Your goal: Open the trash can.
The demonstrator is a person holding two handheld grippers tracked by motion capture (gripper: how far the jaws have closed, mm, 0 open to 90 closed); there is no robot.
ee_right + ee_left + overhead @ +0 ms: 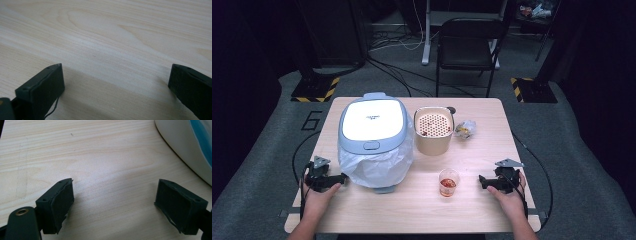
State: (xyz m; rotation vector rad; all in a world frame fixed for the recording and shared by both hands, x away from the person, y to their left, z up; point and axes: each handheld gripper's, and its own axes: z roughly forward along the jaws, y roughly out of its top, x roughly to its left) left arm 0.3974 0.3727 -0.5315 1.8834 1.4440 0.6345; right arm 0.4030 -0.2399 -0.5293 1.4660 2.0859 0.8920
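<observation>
Resting on the wooden tabletop [472, 150]: left gripper [343, 178] and right gripper [482, 181], jaws apart and gripping nothing, flanking a bag-lined lidded bin [373, 134], a beige perforated-top container [433, 131], 1 clear cup [448, 182] and a crumpled wrapper [465, 129].

Your surroundings: light wooden table [412, 210] on grey carpet [572, 150]; black folding chair [467, 42] beyond; hazard-striped stand bases [314, 90] either side; cables [397, 70] across floor; dark periphery.

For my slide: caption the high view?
Two open grippers, left and right, rest on a wooden table beside a lidded bin.
</observation>
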